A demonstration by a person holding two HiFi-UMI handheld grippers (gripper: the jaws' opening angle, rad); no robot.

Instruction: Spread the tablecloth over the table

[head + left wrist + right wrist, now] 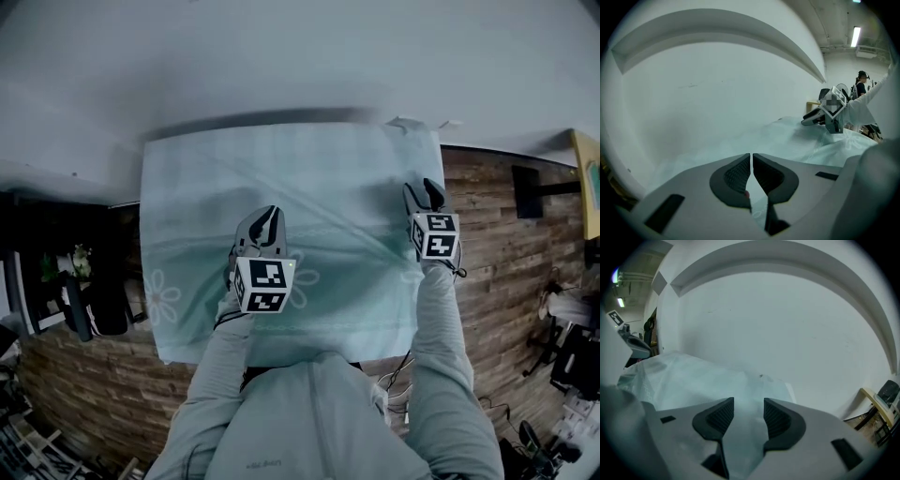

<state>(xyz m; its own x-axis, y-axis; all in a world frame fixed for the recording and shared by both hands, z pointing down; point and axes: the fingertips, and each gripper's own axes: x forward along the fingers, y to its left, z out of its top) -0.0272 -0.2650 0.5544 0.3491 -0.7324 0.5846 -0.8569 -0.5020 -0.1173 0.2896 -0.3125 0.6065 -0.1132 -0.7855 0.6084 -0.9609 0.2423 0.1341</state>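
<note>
A white wall (pixel 281 56) fills the far side of the room, and a wooden plank floor (pixel 506 244) shows to the left and right. Against the wall stands the table, itself hidden under the pale mint tablecloth (pixel 281 178). The tablecloth lies opened out over the whole top, reaching the far edge by the wall and hanging over the near and left edges. A long crease runs slantwise across it from the far left towards the right edge, and its far right corner looks rumpled. A faint flower print (pixel 164 295) sits near the near left corner.

A person in grey sleeves (pixel 441 328) leans over the near edge with a gripper in each hand. The left gripper (pixel 269 217) hangs over the middle of the tablecloth, its jaws drawn together to a hairline slit. I can't tell whether any cloth is caught in it. The right gripper (pixel 427 192) is by the right edge with its jaws standing wide apart. The tablecloth shows between them, but the pads do not press on it.
</note>
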